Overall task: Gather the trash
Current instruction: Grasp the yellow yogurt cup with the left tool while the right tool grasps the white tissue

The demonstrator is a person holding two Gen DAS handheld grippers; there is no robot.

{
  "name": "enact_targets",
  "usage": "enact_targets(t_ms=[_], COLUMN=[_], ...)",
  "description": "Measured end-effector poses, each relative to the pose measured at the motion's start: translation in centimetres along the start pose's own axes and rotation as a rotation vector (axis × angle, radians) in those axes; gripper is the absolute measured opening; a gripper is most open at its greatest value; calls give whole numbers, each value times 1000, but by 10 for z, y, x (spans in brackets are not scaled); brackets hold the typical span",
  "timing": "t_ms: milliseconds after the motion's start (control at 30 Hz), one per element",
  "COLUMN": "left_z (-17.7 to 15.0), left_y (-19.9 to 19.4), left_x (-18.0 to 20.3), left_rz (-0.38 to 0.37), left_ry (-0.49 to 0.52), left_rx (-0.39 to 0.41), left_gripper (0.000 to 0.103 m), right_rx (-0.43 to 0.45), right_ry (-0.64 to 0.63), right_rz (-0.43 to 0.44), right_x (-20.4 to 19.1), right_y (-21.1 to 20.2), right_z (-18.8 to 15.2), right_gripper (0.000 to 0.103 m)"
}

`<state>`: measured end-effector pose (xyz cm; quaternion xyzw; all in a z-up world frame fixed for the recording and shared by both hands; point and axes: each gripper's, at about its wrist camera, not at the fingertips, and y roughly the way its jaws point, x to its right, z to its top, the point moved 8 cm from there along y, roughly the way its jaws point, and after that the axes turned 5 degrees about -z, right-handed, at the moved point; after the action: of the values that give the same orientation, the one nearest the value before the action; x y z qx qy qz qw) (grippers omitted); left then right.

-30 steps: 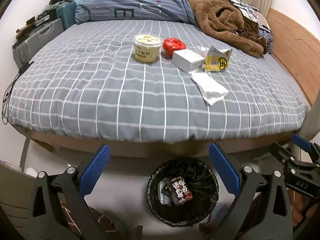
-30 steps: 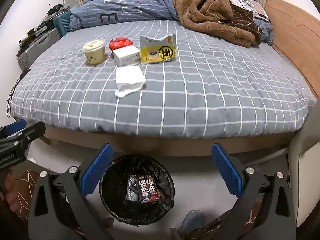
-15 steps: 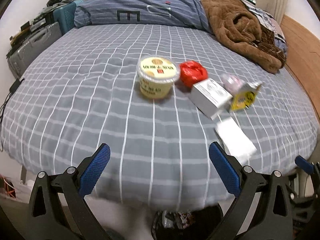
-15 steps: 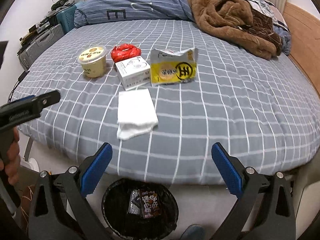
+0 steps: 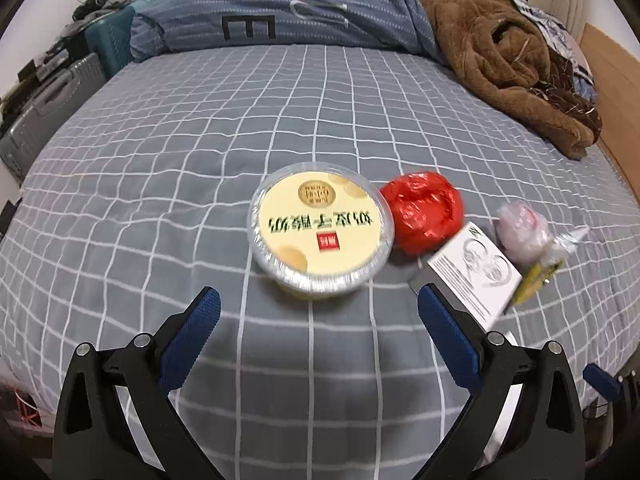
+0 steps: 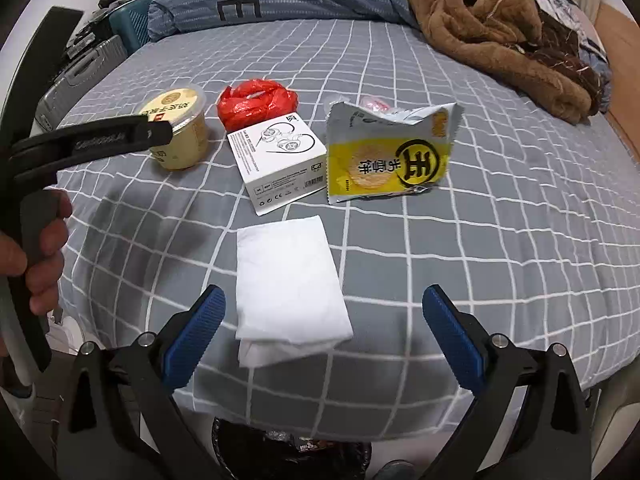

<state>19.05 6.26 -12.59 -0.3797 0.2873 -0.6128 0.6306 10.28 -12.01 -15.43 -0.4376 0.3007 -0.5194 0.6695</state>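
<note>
Trash items lie grouped on the grey checked bed [image 5: 160, 184]. From the left wrist view we see the left claw [image 5: 318, 324] spread wide and empty, poised just short of the lidded yellow cup [image 5: 320, 232], which stands upright between a crumpled red bag [image 5: 424, 210] and bare sheet. Beside the bag lies a white box [image 5: 472, 272], with a pink-tinted clear wrapper [image 5: 520, 228] behind it. From the right wrist view we see the right claw [image 6: 322, 320] likewise spread and holding nothing, its left pad near a folded white tissue [image 6: 288, 284] that lies at the bed's near edge. Beyond the tissue, the yellow snack packet [image 6: 390, 158] touches the box. Below the bed edge, we glimpse the black-lined bin [image 6: 292, 448].
</note>
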Motion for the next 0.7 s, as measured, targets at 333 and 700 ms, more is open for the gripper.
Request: enact_targets(t_ms=[333,700], left_z=[13,31], left_y=[34,48], left_x=[-3,3], left_rz=[-1,8], left_ry=[-7,23], left_rx=[-34,-30], left_gripper=[97,85], right_rx=[-61,-100], right_ry=[-7,-15], right_rz=[39,84], right_x=[-11,-26], right_y=[29,41], right_z=[-2,1], right_gripper=[87,80])
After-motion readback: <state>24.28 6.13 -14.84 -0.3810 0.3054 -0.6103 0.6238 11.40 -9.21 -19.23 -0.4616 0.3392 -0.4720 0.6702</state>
